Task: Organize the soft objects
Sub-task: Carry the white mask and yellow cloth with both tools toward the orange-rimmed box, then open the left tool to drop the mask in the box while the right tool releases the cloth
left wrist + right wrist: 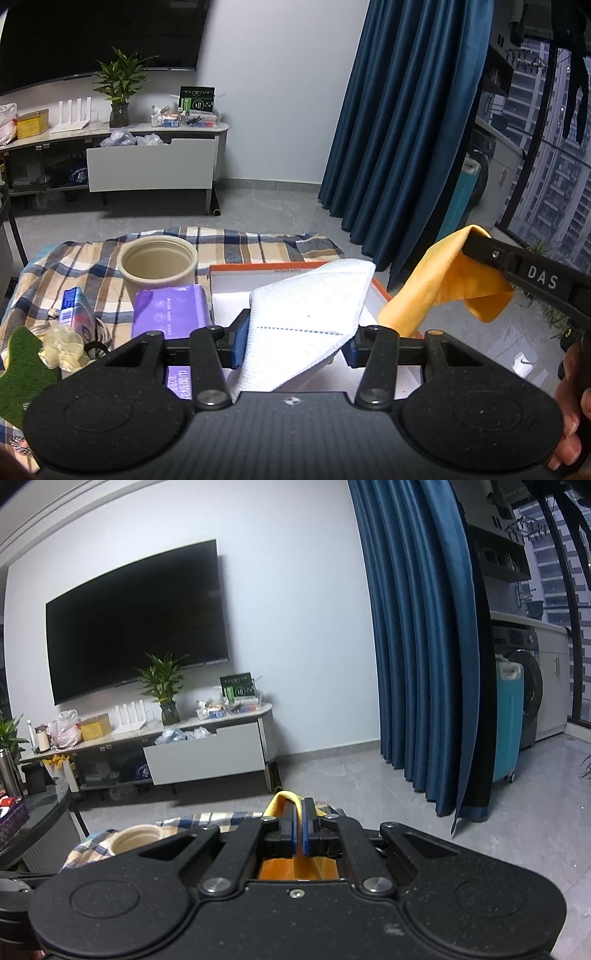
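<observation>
Both grippers are loaded and over the box, so I judge the sorting partly done at best. The left gripper [293,343] has its fingers partly closed on a folded white cloth [310,314], which fills the gap between the blue pads and hangs above the open orange-rimmed box [376,286]. The right gripper [298,827] has its fingers clamped tight on a yellow cloth [439,291]; from the left wrist view this cloth drapes down from the fingers just over the box's right rim, its lower end going down behind that rim. The box interior that shows looks white and mostly bare, though the white cloth hides much of it, so neither cloth seems to be dropped in yet. Left on the plaid cover [74,266] over the counter are a purple tissue pack [170,310] touching the box's left side, a beige cup [159,266] behind it, a small blue packet [75,306], a pale crumpled glove [62,349] and a green fuzzy piece [18,365] at the near left. Room is tight: the two grippers are close together over one box, the yellow cloth crosses the right rim and could catch there, and just beyond that rim the counter seems to end with the floor below. The left side is crowded; the clear space is straight above the box.
</observation>
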